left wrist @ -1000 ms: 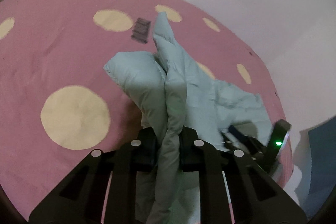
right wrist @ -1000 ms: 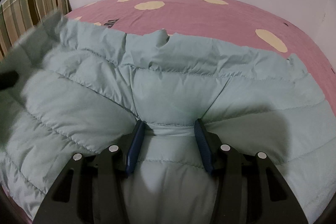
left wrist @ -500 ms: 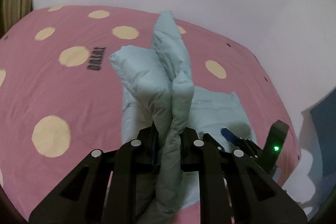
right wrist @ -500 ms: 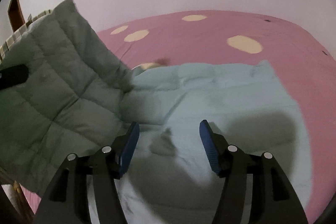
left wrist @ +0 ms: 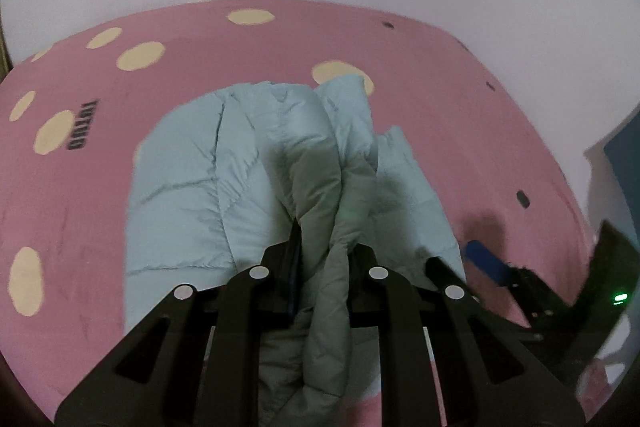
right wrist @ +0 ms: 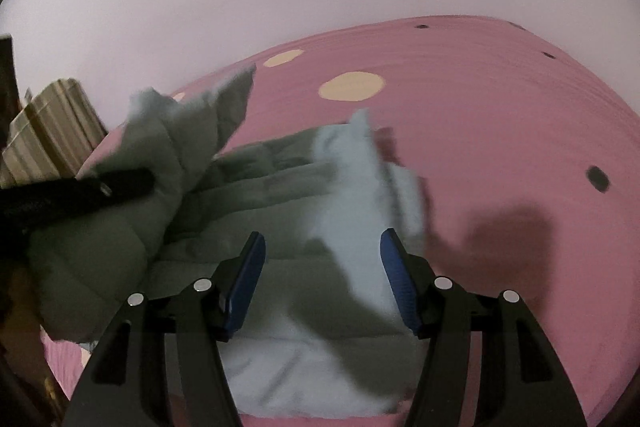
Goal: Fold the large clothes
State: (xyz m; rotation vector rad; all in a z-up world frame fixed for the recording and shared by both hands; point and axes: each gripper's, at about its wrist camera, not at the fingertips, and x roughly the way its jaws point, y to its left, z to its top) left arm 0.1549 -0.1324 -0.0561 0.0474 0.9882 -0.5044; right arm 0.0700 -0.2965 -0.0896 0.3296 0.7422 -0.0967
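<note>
**A:** Left gripper [left wrist: 322, 259] first: you have it clamped on a bunched fold of the pale blue padded jacket [left wrist: 200, 187], low in the middle of the left wrist frame. The rest of the jacket lies on the pink spotted bedspread [left wrist: 72, 227], filling the centre.

**B:** And the right gripper [right wrist: 322, 279]?

**A:** Its jaws have just been opening and now stand apart; jacket cloth lies beneath and between them, but the blue pads [right wrist: 248, 279] are not pressing on it.

**B:** What could spoil the fold?

**A:** You carry that lifted flap with one grip only. In the right wrist frame it hangs at the left, beside the dark bar of your left gripper. Padded cloth is slippery and springy, so I judge it may slide out, or land twisted, if you swing fast.

**B:** Anything else?

**A:** The free edge near the bottom could drag off the bed.
</note>
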